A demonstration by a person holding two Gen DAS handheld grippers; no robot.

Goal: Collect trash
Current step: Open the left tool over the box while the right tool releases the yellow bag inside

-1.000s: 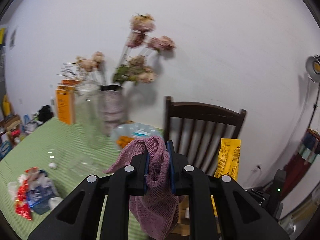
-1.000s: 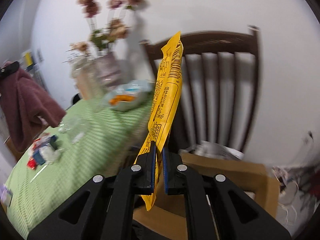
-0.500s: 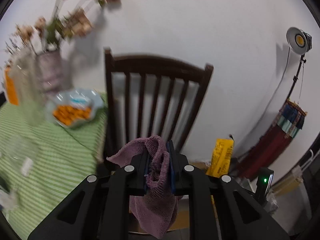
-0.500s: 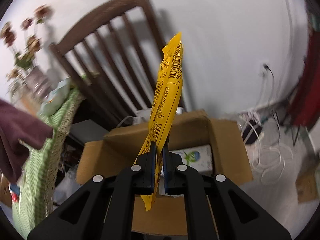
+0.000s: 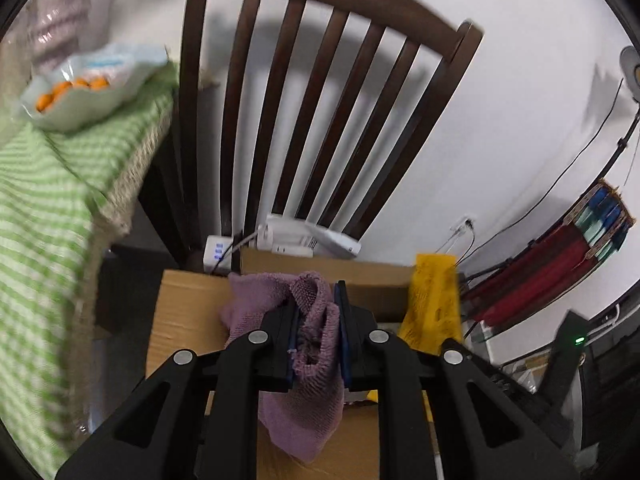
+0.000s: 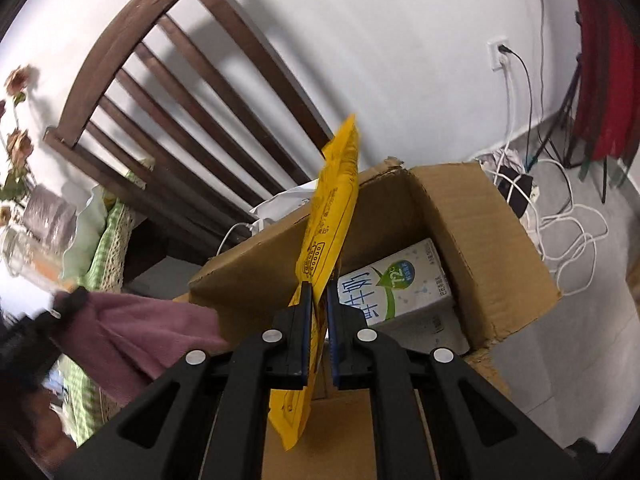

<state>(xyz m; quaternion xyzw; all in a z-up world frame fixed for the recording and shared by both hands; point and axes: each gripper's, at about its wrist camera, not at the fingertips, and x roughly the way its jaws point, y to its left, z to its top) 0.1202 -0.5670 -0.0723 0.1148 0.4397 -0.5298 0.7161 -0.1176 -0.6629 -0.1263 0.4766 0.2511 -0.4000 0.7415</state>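
My right gripper [image 6: 319,300] is shut on a yellow snack wrapper [image 6: 332,204] and holds it upright over an open cardboard box [image 6: 472,216]. A white and green milk carton [image 6: 396,284] lies inside the box. My left gripper [image 5: 318,312] is shut on a mauve knitted cloth [image 5: 308,412] that hangs down over the same box [image 5: 188,320]. The wrapper also shows in the left wrist view [image 5: 434,300], to the right of the cloth. The cloth shows at the left of the right wrist view [image 6: 140,332].
A dark wooden chair [image 5: 320,92] stands behind the box against the white wall. The table with a green striped cloth [image 5: 48,200] and a bowl of oranges [image 5: 80,88] is at the left. White cables [image 6: 568,232] lie on the floor at the right.
Both grippers have swung away from the table and down toward the cardboard box. The wrapper now hangs over the box opening and the cloth over its near side.
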